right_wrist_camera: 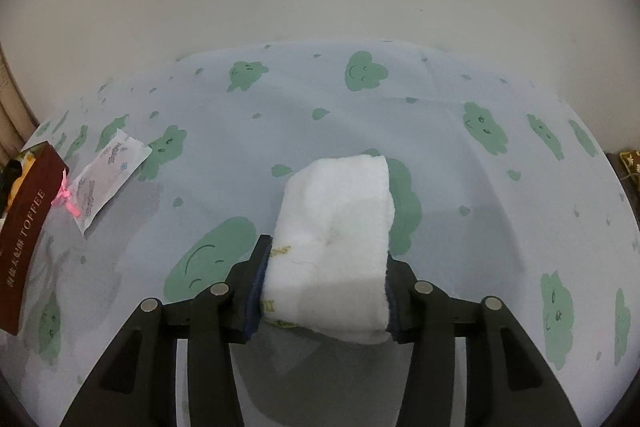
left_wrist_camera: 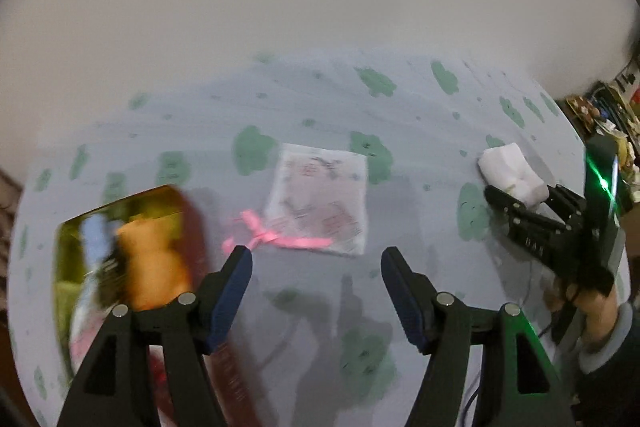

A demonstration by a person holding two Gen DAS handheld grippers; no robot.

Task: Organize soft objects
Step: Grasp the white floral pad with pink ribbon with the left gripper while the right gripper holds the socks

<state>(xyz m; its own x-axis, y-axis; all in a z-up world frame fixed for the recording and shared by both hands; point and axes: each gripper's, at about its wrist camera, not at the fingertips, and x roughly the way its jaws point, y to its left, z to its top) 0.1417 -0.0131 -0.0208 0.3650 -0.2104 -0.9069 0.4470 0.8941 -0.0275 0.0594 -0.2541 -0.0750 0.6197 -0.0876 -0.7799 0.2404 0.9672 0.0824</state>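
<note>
Folded white fluffy towel (right_wrist_camera: 332,243) pinched in right tongs (right_wrist_camera: 324,291); left tongs (left_wrist_camera: 316,263) spread wide, empty.

White towel (right_wrist_camera: 334,247) is fluffy terry cloth, matt, with yellow stitched lettering at the edge. Tablecloth (right_wrist_camera: 440,131) is smooth matt fabric, pale blue with green prints. Packet (right_wrist_camera: 106,175) looks like thin crinkly plastic film, slightly shiny. Pink ribbon (right_wrist_camera: 66,199) looks satiny. Box (right_wrist_camera: 24,227) has a smooth dark red card wall and a glossy gold inside. Gripper fingers (right_wrist_camera: 250,291) are matt black plastic with textured blue pads and metal pins.
</note>
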